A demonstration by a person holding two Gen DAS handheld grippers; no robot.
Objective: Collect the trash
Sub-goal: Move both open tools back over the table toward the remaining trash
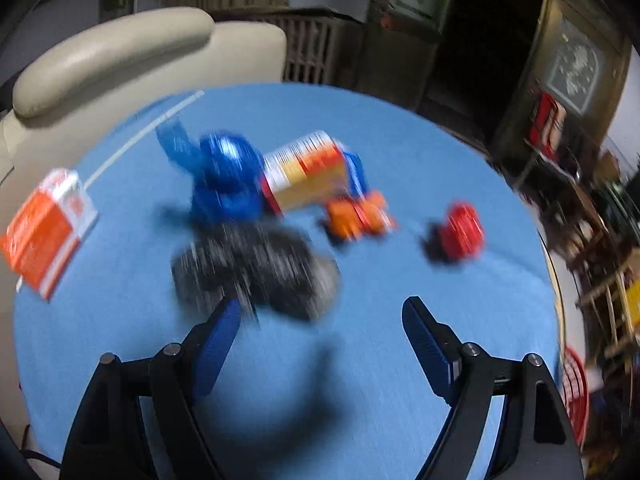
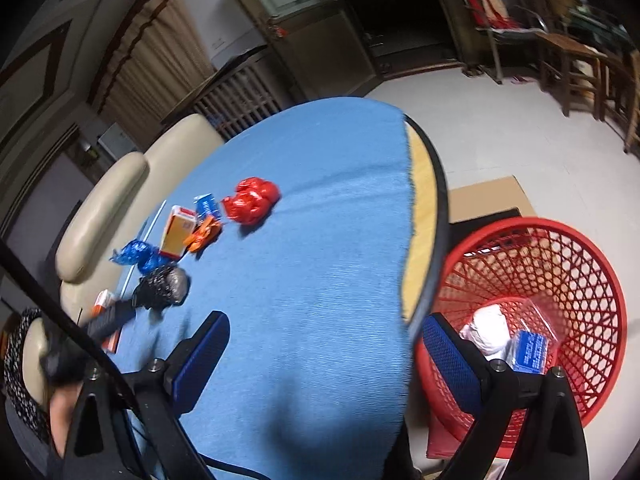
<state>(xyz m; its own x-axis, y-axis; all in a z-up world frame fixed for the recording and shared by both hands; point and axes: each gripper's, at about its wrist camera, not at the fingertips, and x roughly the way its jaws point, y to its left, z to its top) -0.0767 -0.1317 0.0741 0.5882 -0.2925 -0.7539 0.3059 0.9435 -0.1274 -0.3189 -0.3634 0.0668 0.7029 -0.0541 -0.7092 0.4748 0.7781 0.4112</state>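
Trash lies on a round table under a blue cloth point(image 1: 400, 152) point(image 2: 320, 260): a crumpled black wrapper point(image 1: 256, 268) point(image 2: 162, 284), a blue wrapper point(image 1: 226, 176) point(image 2: 136, 254), an orange-yellow box point(image 1: 306, 170) point(image 2: 178, 232), an orange wrapper point(image 1: 358, 216) point(image 2: 204, 236), a red crumpled wrapper point(image 1: 460, 234) point(image 2: 250, 200) and an orange-white box point(image 1: 44, 232) point(image 2: 105, 300). My left gripper point(image 1: 320, 312) is open and empty, just before the black wrapper; it also shows in the right wrist view point(image 2: 116, 314). My right gripper point(image 2: 324, 328) is open and empty at the table's right edge, by a red mesh bin point(image 2: 560, 292).
The bin on the floor holds a white wad point(image 2: 486, 326), a clear bag and a blue packet point(image 2: 530, 350). A beige padded chair point(image 1: 120, 52) point(image 2: 104, 208) stands at the table's far left. A flat cardboard sheet point(image 2: 488, 198) lies beyond the bin. Wooden chairs point(image 2: 572, 60) stand far right.
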